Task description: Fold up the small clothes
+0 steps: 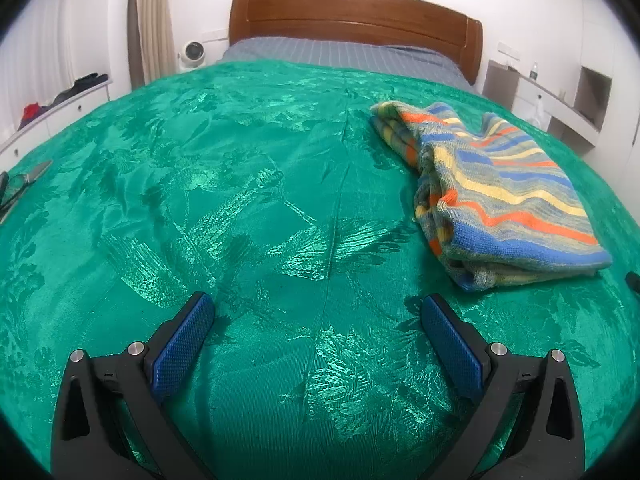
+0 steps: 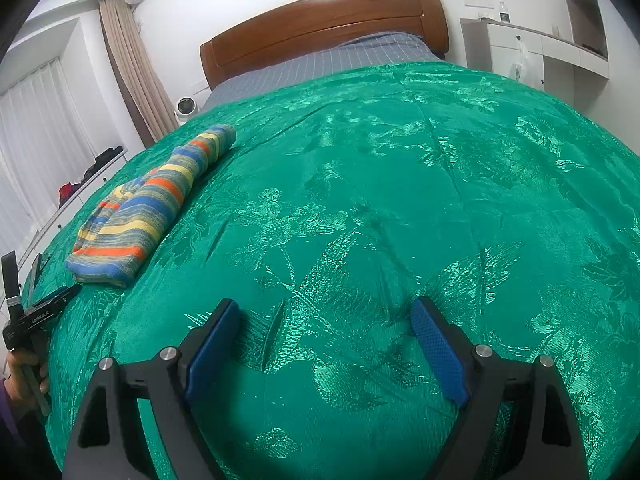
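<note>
A folded knit garment [image 1: 496,192] with blue, yellow, orange and grey stripes lies on the green patterned bedspread [image 1: 260,200], to the right of and beyond my left gripper [image 1: 318,304]. That gripper hangs open just over bare bedspread, its blue pads empty. In the right wrist view the same garment [image 2: 148,208] lies at the left, far from my right gripper [image 2: 324,310], which is open over bare green cloth [image 2: 400,200] with nothing between its fingers. The left gripper's body [image 2: 36,312] shows at the left edge, held by a hand [image 2: 24,376].
A wooden headboard [image 1: 352,16] and grey-blue sheet [image 1: 340,54] lie at the far end of the bed. White drawers with clothes on top [image 1: 60,100] stand at the left, white shelving [image 1: 560,96] at the right. A small white fan [image 1: 192,54] sits beside the curtain.
</note>
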Demonstrator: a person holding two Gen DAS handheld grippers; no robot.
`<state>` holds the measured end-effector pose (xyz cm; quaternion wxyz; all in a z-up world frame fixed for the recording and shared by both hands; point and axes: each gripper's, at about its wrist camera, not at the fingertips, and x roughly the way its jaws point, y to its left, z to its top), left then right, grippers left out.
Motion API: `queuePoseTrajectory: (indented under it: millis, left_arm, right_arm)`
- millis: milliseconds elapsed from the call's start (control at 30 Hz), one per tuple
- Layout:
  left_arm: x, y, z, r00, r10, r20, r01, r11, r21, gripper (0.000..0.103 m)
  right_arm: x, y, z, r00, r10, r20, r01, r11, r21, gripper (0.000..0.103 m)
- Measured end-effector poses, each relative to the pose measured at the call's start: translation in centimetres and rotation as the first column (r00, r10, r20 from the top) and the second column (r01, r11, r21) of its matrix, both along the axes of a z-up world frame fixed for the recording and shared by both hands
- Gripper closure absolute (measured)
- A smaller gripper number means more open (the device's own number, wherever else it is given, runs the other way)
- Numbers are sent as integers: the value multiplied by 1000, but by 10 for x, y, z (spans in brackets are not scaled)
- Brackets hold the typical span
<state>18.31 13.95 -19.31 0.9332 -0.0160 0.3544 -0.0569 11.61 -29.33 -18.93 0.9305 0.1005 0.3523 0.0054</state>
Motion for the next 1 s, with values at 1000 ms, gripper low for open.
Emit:
queuePoseTrajectory:
  millis: [1000]
  left_arm:
    - [-2,-1,0,1000,10,-4,-10,1000,16,0]
  right_arm:
    - [1,-2,1,1000,6,5,-6,1000,13,15]
